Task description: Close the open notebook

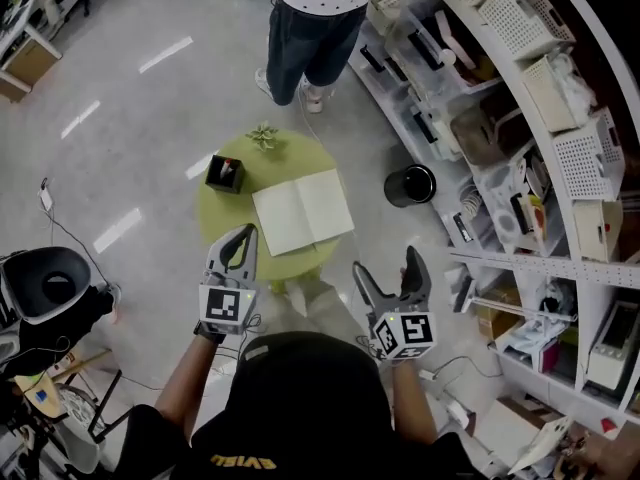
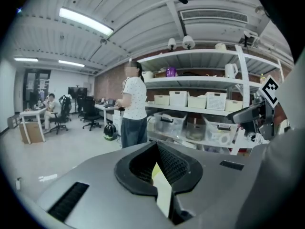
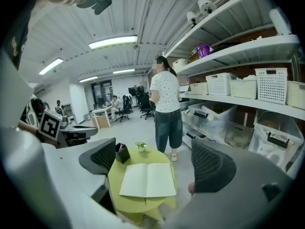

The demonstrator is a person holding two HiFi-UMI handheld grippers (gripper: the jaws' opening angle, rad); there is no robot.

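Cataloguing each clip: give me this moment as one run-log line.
stage: before contact | notebook: open on green table | left gripper: shut, empty | right gripper: open, empty

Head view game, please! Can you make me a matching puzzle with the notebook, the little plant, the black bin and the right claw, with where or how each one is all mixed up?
Things:
1. notebook
2. little plant
3. black bin
4. right claw

Places or states:
A. on the floor by the shelves
B. wide open, holding nothing
C. lying open on the green table
D. at the table's far edge

Pairs: 1-C, 2-D, 3-A, 4-B.
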